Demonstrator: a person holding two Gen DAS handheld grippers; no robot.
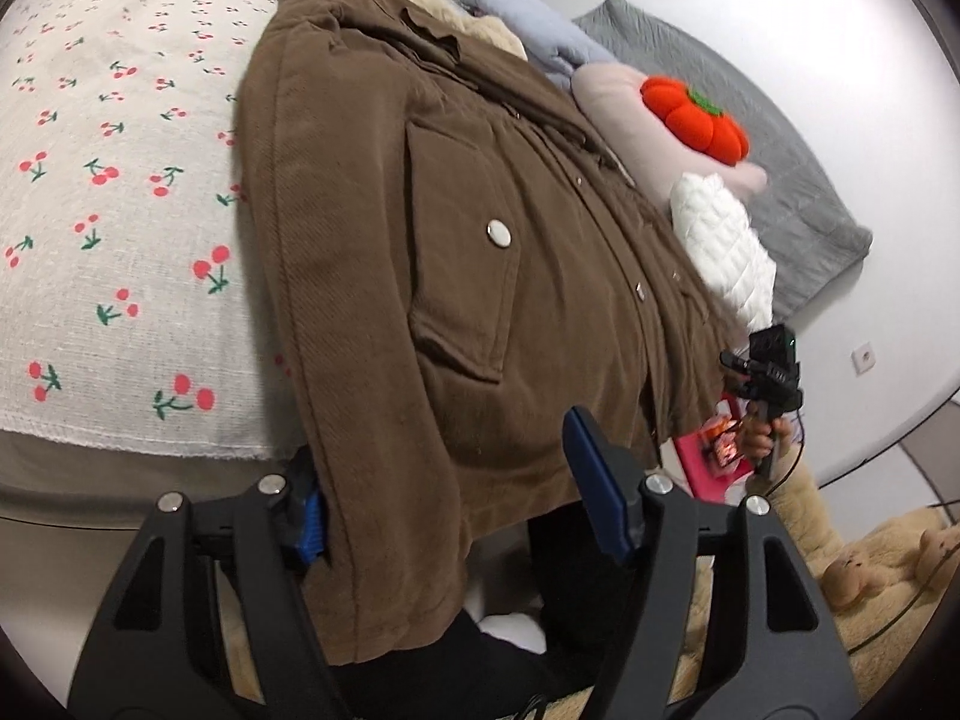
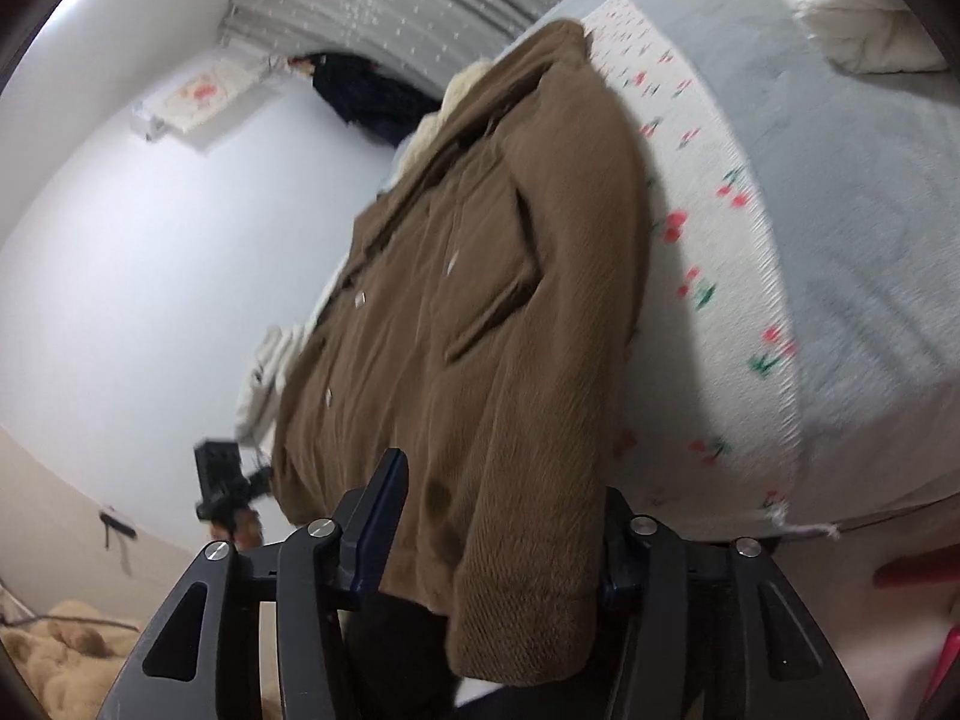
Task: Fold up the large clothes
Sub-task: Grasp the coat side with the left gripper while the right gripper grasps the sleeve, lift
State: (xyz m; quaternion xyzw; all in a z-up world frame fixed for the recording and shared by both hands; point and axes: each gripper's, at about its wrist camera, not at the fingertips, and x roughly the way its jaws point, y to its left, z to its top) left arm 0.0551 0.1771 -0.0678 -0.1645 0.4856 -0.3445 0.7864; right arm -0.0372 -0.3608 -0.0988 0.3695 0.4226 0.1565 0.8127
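A large brown corduroy jacket with a cream fleece lining lies on the bed, its hem and one sleeve hanging over the bed's edge. My left gripper is open, its blue-padded fingers on either side of the hanging hem and sleeve. In the right wrist view the jacket lies the same way, and my right gripper is open with the sleeve cuff hanging between its fingers. The other gripper shows small in each view, at the jacket's far side.
A white cherry-print cloth covers the bed beside the jacket. An orange pumpkin cushion, a pink pillow, a white quilted garment and a grey blanket lie on the other side. A beige furry rug covers the floor.
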